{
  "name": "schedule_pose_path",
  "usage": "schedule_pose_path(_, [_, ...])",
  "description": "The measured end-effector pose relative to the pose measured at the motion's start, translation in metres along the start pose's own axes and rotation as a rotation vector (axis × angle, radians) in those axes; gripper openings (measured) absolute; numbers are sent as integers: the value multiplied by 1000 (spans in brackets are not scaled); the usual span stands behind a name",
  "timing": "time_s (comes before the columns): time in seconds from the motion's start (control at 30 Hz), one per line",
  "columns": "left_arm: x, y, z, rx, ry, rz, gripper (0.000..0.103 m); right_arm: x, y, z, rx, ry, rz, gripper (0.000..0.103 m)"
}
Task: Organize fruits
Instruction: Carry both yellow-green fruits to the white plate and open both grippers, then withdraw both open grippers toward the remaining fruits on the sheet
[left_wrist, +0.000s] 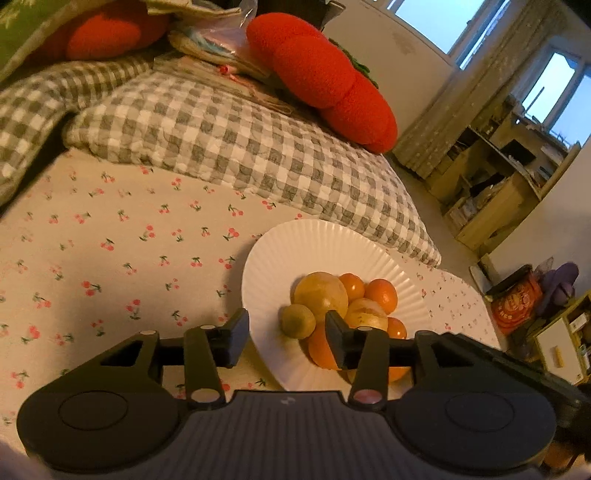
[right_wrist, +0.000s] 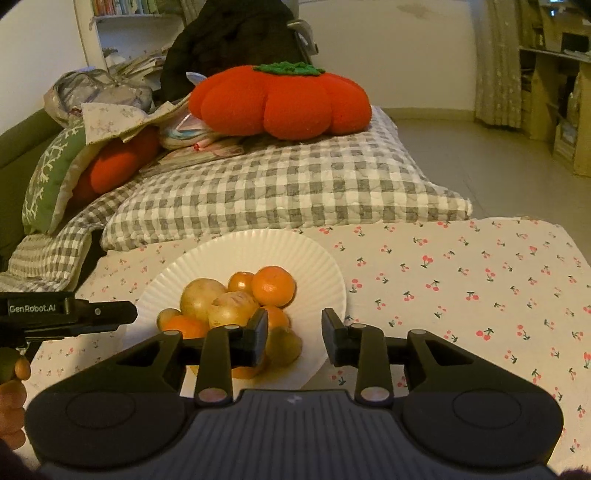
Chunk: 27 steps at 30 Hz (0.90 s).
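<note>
On a cherry-print bed (right_wrist: 461, 280), fruit (right_wrist: 236, 299) sits piled on a white plate (right_wrist: 258, 247) while both claws, left (left_wrist: 286, 334) and right (right_wrist: 294, 332), hover parted and empty, sorting seemingly near done.

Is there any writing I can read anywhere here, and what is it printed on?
"GenRobot.AI": white letters on the black body of the left gripper, seen from the right wrist camera.
Red tin beside the bed: pale markings, too blurred to read.
Book spines on the white shelf: too small to read.
</note>
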<state>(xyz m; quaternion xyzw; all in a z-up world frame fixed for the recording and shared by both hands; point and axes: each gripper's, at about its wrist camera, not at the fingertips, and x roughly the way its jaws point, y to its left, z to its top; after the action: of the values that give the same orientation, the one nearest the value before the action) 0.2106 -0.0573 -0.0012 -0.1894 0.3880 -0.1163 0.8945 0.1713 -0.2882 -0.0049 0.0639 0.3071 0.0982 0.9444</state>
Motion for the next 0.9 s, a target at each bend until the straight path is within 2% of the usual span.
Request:
schedule_pose_path(0.2, [-23, -4, -3, 3, -21, 3, 36, -6, 12, 1, -35, -15, 17, 38])
schedule_pose_path(0.4, [-36, -9, -11, 47, 3, 99, 43, -12, 24, -2, -85, -23, 34, 41])
schedule_pose_path(0.53, [-50, -11, -15, 85, -15, 149, 45, -19, 32, -5, -114, -24, 44, 47])
schedule_pose_path(0.9, [-81, -10, -34, 99, -16, 176, 55, -46, 58, -8, -177, -40, 58, 55])
